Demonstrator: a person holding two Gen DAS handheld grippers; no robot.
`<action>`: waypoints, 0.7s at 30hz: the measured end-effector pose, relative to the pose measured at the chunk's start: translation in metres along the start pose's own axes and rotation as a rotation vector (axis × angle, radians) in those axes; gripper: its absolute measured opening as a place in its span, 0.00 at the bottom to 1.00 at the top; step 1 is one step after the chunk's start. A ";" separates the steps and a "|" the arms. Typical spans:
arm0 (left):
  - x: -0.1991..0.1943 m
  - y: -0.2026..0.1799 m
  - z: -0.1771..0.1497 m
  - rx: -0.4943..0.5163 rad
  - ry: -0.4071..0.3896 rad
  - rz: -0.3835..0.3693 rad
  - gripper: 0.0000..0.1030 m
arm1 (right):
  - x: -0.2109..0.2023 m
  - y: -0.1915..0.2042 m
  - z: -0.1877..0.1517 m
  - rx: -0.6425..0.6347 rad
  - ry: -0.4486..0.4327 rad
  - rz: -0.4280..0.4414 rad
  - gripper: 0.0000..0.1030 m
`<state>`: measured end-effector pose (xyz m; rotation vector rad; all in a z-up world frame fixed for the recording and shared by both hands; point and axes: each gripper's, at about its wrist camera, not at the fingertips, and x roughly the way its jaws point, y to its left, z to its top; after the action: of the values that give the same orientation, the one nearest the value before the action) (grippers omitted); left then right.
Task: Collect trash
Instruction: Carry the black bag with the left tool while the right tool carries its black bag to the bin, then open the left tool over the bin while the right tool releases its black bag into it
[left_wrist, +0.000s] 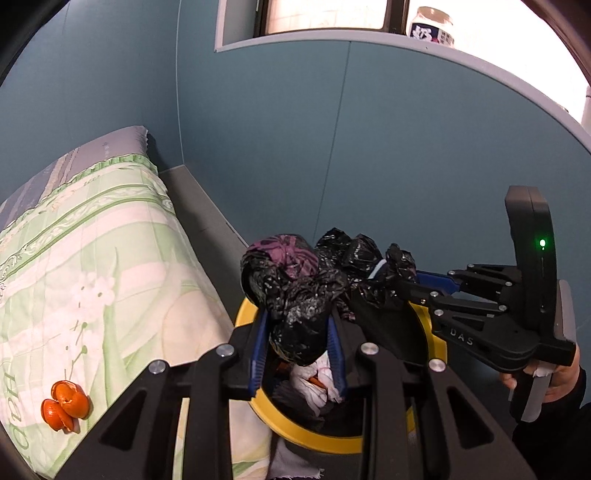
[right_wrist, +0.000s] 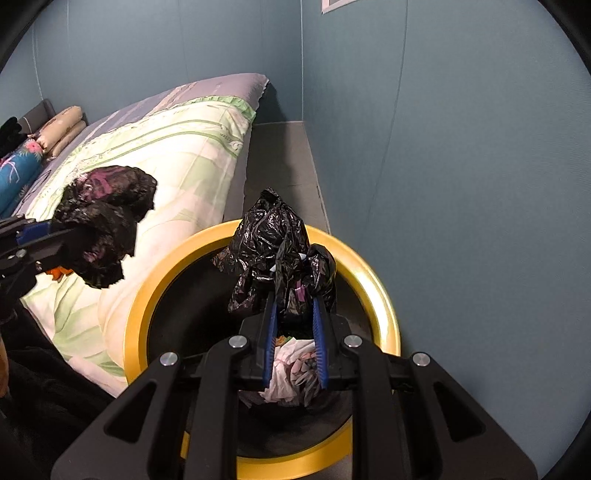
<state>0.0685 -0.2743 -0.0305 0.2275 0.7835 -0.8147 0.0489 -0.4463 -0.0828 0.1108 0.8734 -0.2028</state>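
— Blue-padded jaws of my left gripper sit right under the lens, pinched shut on a bunched fold of the crinkled black plastic bin liner. Something purplish shows through the film near the top of that bunch.

— And your other hand?

— Same story. My right gripper is clamped on the opposite bunch of the liner, just above the round bin with the glossy yellow rim. So I hold the bag's mouth by two gathered corners, one in each tool, both over the bin.

— What's in it?

— Crumpled white paper or tissue down between the jaws, with a bit of orange among it. I can't tell how full the bag is below that.

— How will it handle?

— I'd guess light and floppy. The film is thin and slick, so it can slide through the pads or tear if I jerk it. Best hold is where I have it: thick wads of gathered plastic rather than a single layer.

— Anything left outside?

— A curl of orange citrus peel lies on the green-and-white floral quilt of the bed just beside the bin. That looks like trash not yet collected, well apart from either gripper. The grey-blue wall panel closes in behind the bin.
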 end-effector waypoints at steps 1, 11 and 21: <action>0.001 -0.001 0.000 0.002 0.002 0.000 0.26 | 0.001 -0.001 0.000 -0.001 -0.001 0.000 0.16; 0.018 -0.002 0.004 -0.010 0.045 -0.025 0.26 | 0.010 -0.006 -0.005 -0.012 0.030 -0.010 0.17; 0.037 0.007 0.008 -0.044 0.087 -0.046 0.27 | 0.013 -0.001 -0.004 -0.033 0.041 0.021 0.17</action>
<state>0.0938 -0.2945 -0.0517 0.2071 0.8908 -0.8346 0.0538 -0.4487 -0.0955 0.0933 0.9162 -0.1668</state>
